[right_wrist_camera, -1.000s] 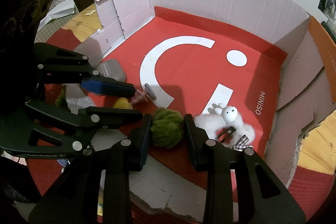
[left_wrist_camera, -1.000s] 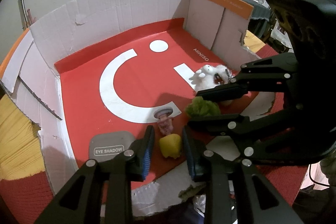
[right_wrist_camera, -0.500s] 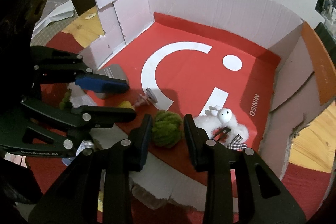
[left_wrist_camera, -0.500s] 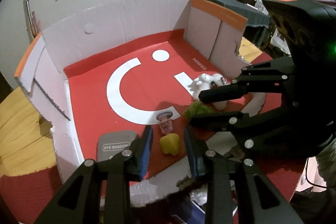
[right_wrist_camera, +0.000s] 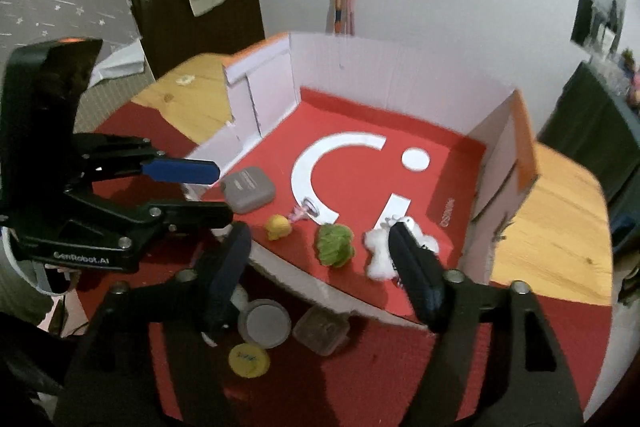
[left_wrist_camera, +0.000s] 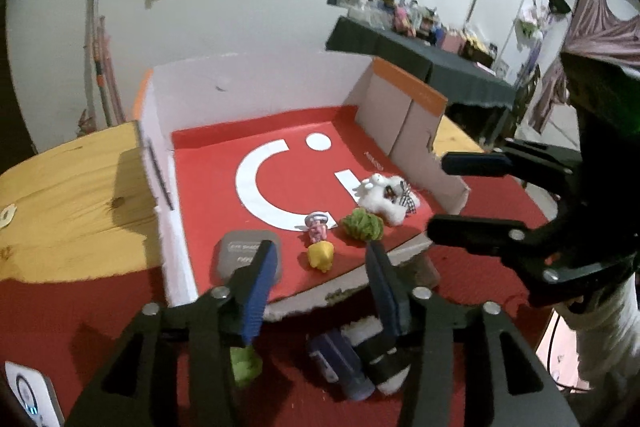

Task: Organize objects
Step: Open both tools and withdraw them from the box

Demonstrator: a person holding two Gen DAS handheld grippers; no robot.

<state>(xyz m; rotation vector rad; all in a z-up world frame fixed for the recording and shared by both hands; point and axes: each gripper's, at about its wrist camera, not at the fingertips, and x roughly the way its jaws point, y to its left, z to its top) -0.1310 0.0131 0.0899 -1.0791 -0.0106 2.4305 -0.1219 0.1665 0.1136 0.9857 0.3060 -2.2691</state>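
Observation:
A shallow cardboard box with a red floor (left_wrist_camera: pixel 208 183) (right_wrist_camera: pixel 360 123) holds a grey eye-shadow case (left_wrist_camera: pixel 240 251) (right_wrist_camera: pixel 248 187), a yellow toy (left_wrist_camera: pixel 321 255) (right_wrist_camera: pixel 278 226), a small pink figure (left_wrist_camera: pixel 317 227) (right_wrist_camera: pixel 304 211), a green fuzzy toy (left_wrist_camera: pixel 362 223) (right_wrist_camera: pixel 335 245) and a white plush (left_wrist_camera: pixel 384 193) (right_wrist_camera: pixel 378 251) along its near edge. My left gripper (left_wrist_camera: pixel 320 291) (right_wrist_camera: pixel 200 193) is open and empty, above the box's front edge. My right gripper (right_wrist_camera: pixel 320 275) (left_wrist_camera: pixel 452 195) is open and empty, also in front of the box.
Loose items lie on the red cloth in front of the box: a grey round lid (right_wrist_camera: pixel 264 323), a yellow cap (right_wrist_camera: pixel 248 359), a clear small container (right_wrist_camera: pixel 320 331), a dark blue tube (left_wrist_camera: pixel 340 363) and a green piece (left_wrist_camera: pixel 244 367). The wooden table (left_wrist_camera: pixel 68 195) lies beyond.
Both grippers opened and pulled back and up from the box. The yellow toy and the green fuzzy toy stay on the box floor, released.

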